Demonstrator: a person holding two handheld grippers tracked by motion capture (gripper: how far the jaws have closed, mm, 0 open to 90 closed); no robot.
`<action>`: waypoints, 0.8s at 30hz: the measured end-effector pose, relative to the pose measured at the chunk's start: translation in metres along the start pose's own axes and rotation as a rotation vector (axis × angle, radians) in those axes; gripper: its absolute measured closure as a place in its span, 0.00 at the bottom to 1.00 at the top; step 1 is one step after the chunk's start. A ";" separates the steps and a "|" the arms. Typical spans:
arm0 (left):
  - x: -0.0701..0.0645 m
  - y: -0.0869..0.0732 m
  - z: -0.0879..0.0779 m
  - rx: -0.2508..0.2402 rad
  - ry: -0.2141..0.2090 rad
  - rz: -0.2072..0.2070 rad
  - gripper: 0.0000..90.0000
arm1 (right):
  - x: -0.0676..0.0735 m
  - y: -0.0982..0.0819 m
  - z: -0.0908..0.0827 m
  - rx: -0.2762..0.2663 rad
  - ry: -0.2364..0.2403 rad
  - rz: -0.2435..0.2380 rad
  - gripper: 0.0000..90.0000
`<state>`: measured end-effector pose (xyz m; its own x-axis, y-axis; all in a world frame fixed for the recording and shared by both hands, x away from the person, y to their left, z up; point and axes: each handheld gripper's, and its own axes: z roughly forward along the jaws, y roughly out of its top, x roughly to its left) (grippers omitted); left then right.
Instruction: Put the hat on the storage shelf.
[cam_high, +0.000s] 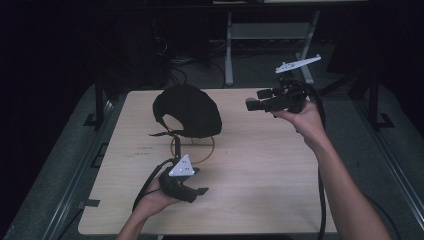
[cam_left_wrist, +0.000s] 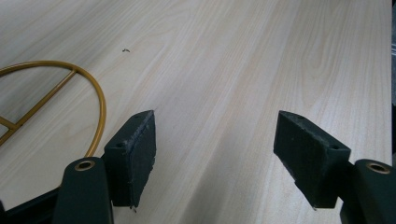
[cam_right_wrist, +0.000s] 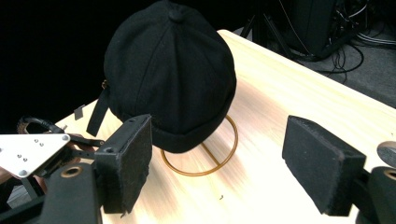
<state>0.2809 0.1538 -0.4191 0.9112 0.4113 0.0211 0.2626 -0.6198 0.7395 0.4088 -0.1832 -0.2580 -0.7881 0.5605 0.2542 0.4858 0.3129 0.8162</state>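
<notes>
A black cap (cam_high: 189, 109) (cam_right_wrist: 168, 74) rests on a gold wire stand whose round base ring (cam_high: 200, 150) (cam_right_wrist: 205, 165) (cam_left_wrist: 93, 98) lies on the wooden table (cam_high: 260, 170). A strap hangs from the cap's rim (cam_right_wrist: 95, 116). My left gripper (cam_high: 197, 187) (cam_left_wrist: 215, 163) is low over the table's front, just in front of the ring, open with nothing between its jaws. My right gripper (cam_high: 252, 100) (cam_right_wrist: 217, 168) is held up at the back right and points left toward the cap, open and empty.
Metal frame legs (cam_high: 229, 50) and cables lie on the dark floor behind the table. The table's right half (cam_high: 280, 160) is bare wood. A grey three-cornered plate (cam_right_wrist: 28, 151) of the left gripper appears beside the cap.
</notes>
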 end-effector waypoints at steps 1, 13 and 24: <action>0.000 0.000 0.000 0.000 0.001 0.000 0.33 | 0.000 -0.002 -0.001 0.001 0.001 0.007 0.26; 0.000 0.000 0.000 0.008 0.004 0.005 0.33 | -0.007 -0.023 -0.010 0.008 -0.012 0.031 0.23; -0.001 -0.001 0.001 0.004 0.004 -0.006 0.32 | -0.012 -0.039 -0.015 0.012 -0.018 0.049 0.22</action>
<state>0.2805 0.1536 -0.4205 0.9084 0.4178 0.0195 0.2692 -0.6197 0.7372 0.3932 -0.2135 -0.2849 -0.7565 0.5890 0.2844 0.5281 0.2934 0.7969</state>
